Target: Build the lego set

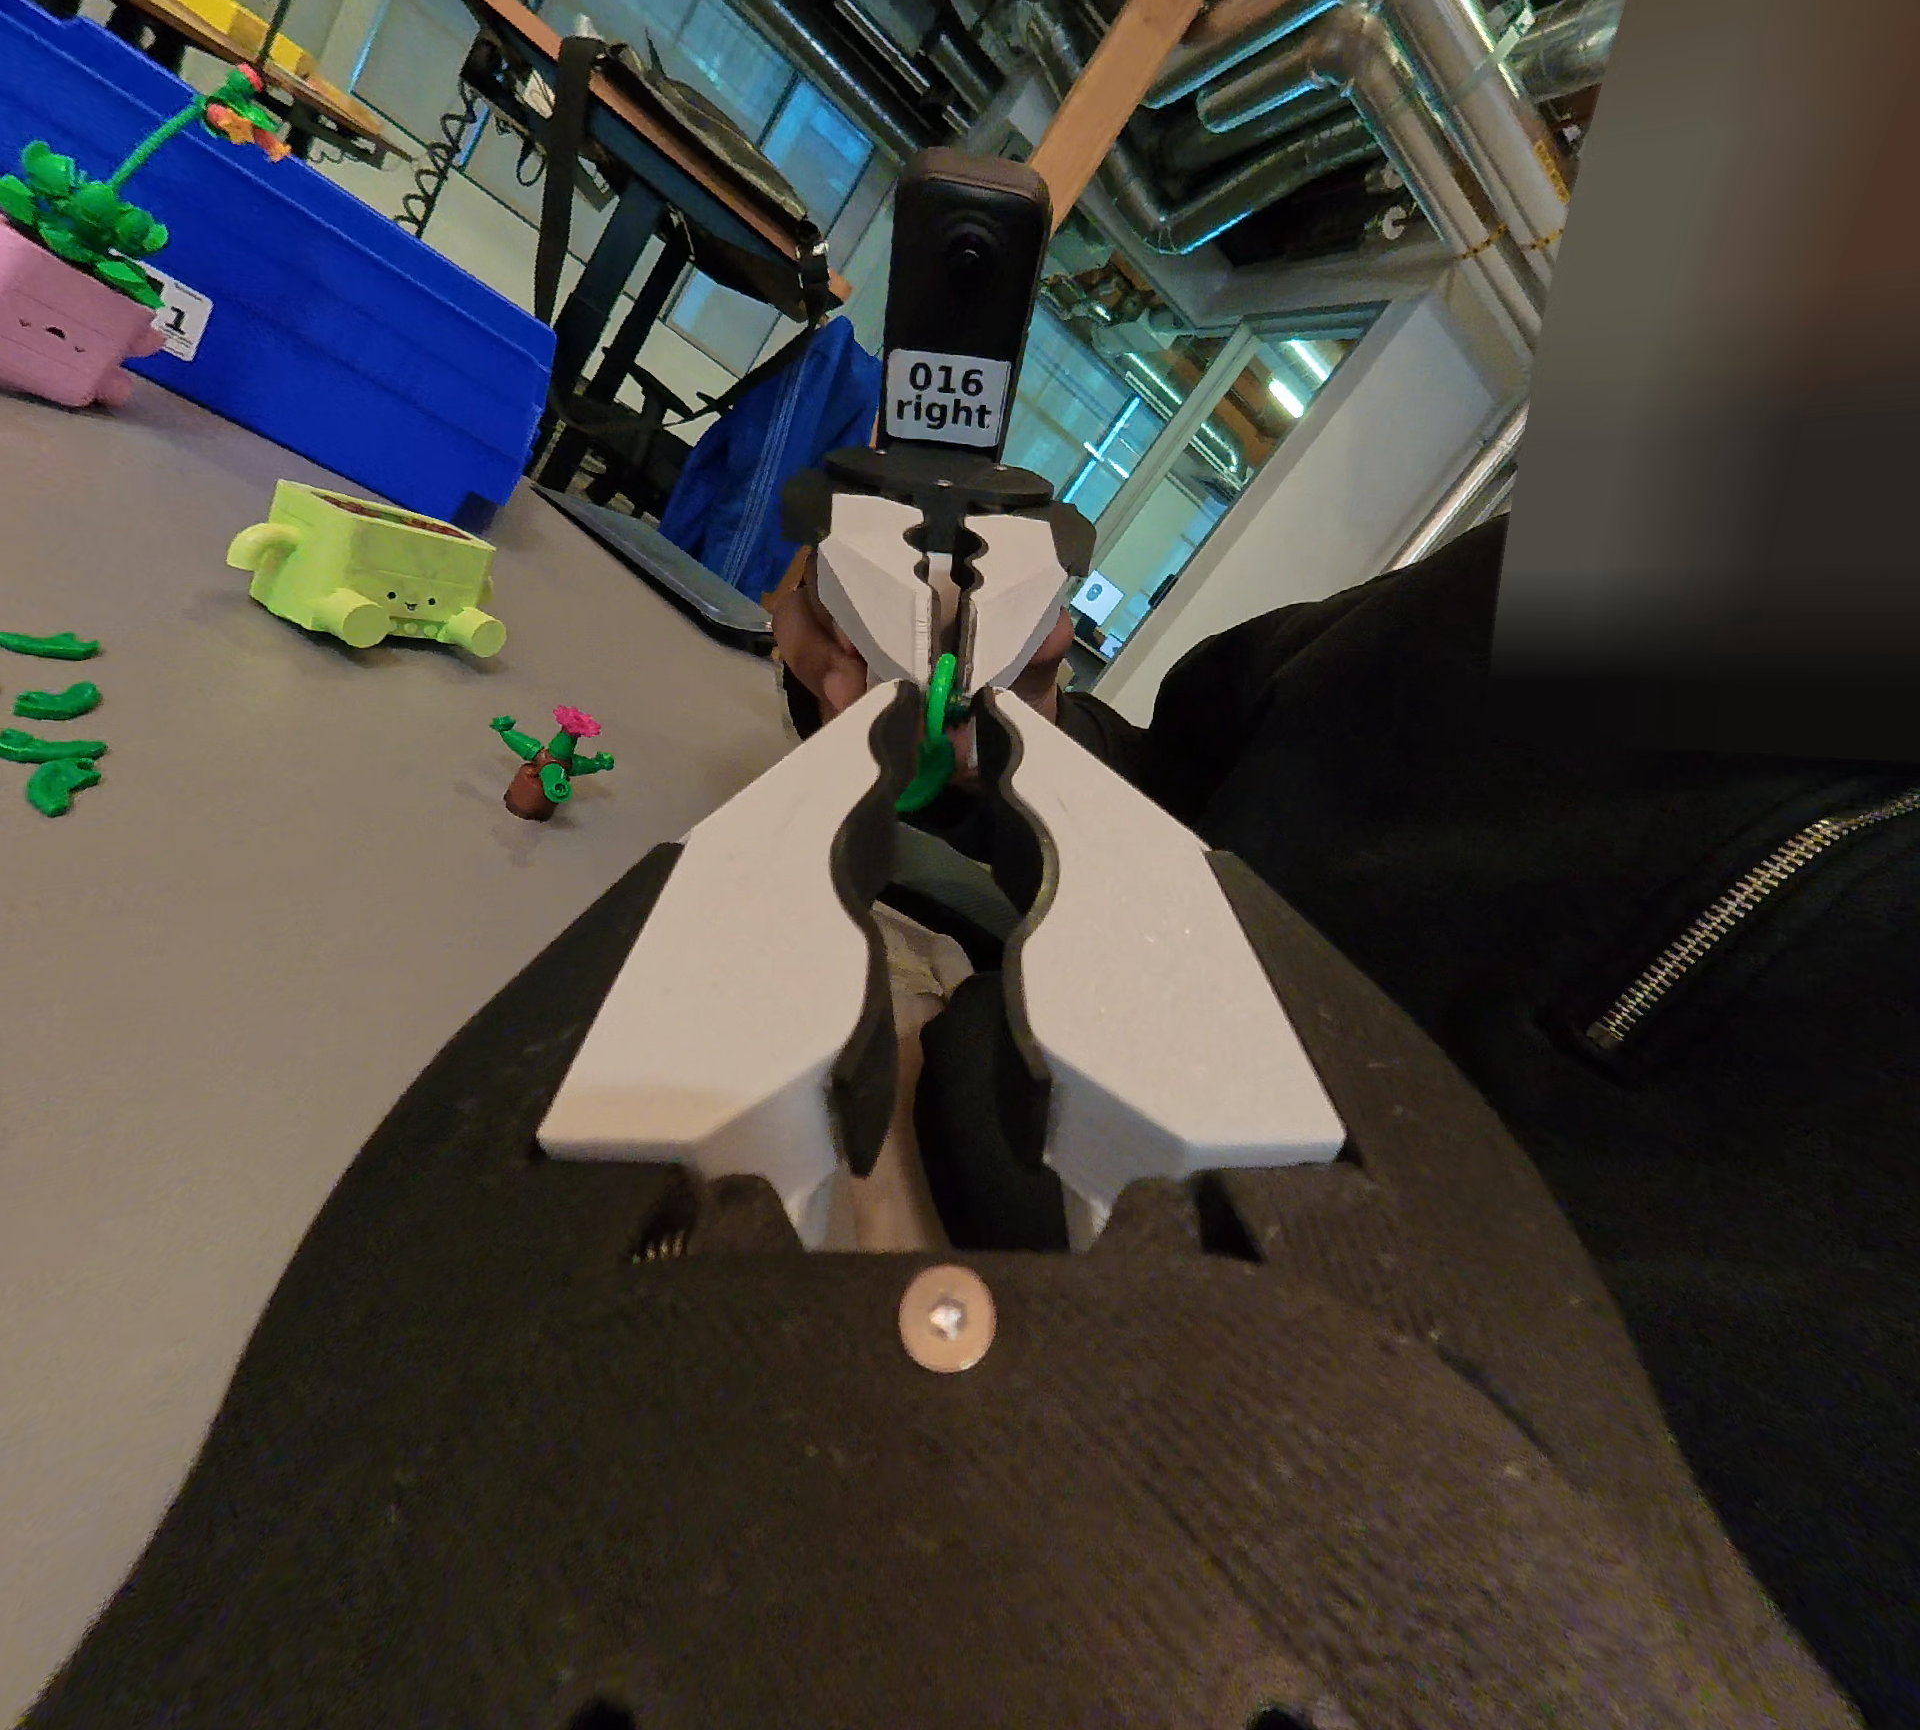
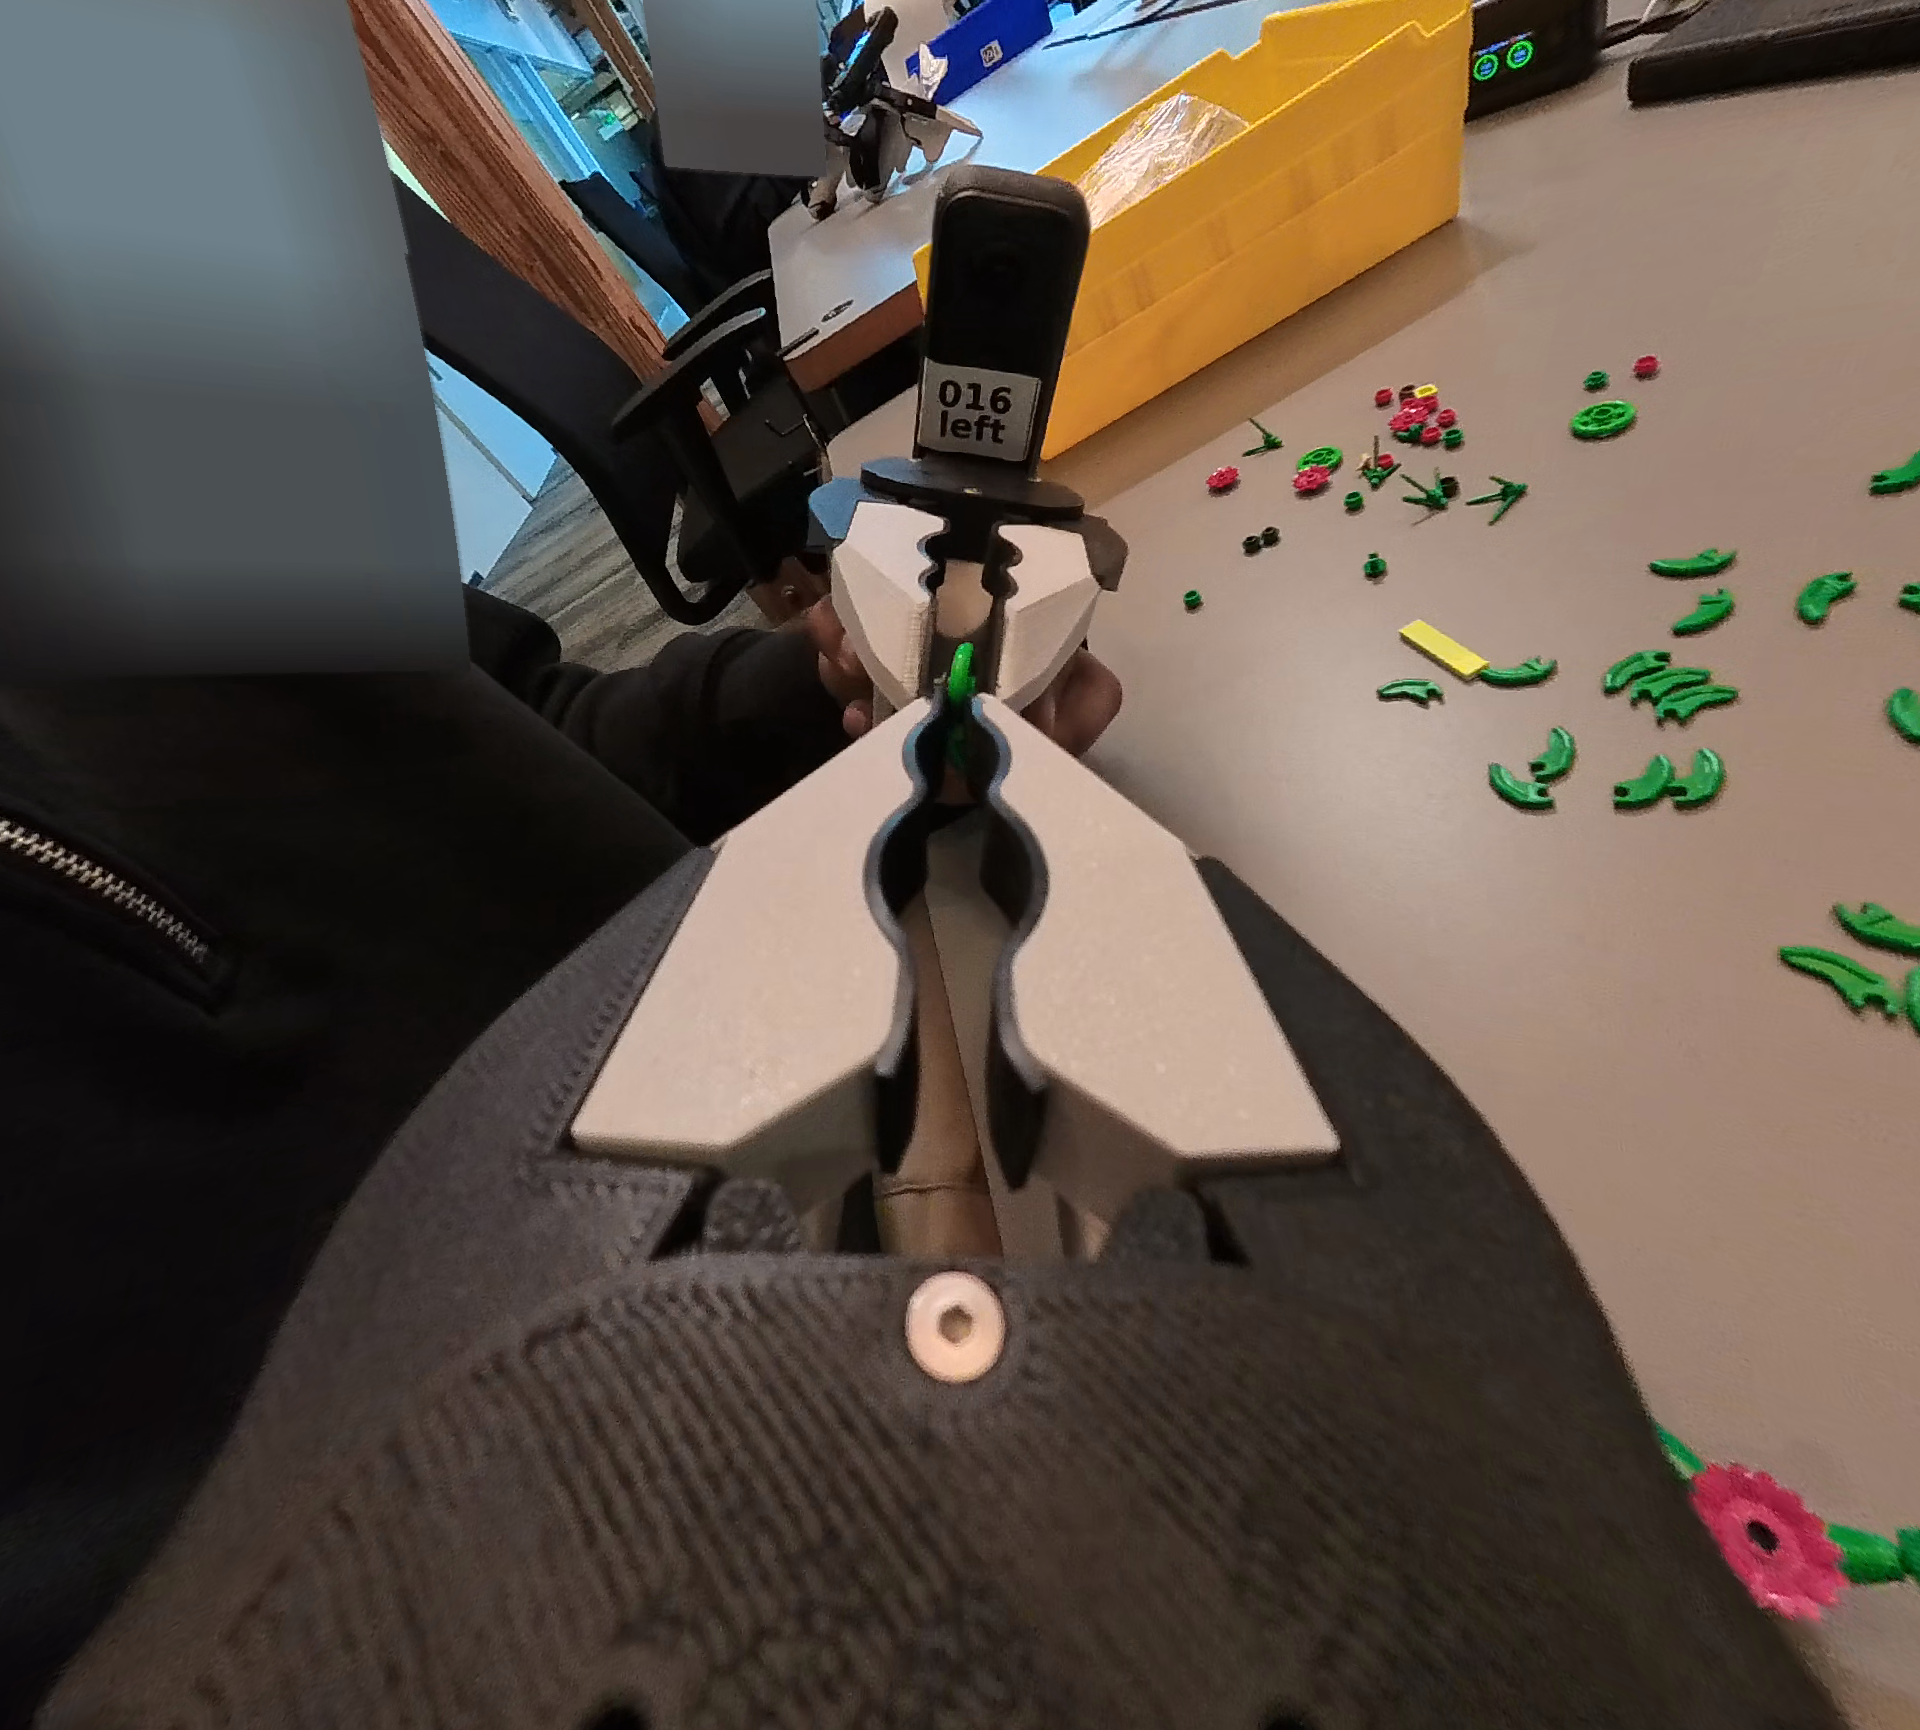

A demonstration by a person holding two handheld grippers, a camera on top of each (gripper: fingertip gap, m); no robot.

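Green leaf piece [image 1: 928, 761], seemingly one, pinched between two facing tongs.

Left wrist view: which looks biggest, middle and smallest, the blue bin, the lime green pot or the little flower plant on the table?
1. Blue bin, by far the biggest.
2. Lime green pot.
3. Little flower plant, smallest, though it sits nearest the camera.

Printed white label [image 1: 945, 397] on each black camera [image 1: 961, 257]; white tag [image 1: 182, 319] on blue bin [image 1: 332, 309].
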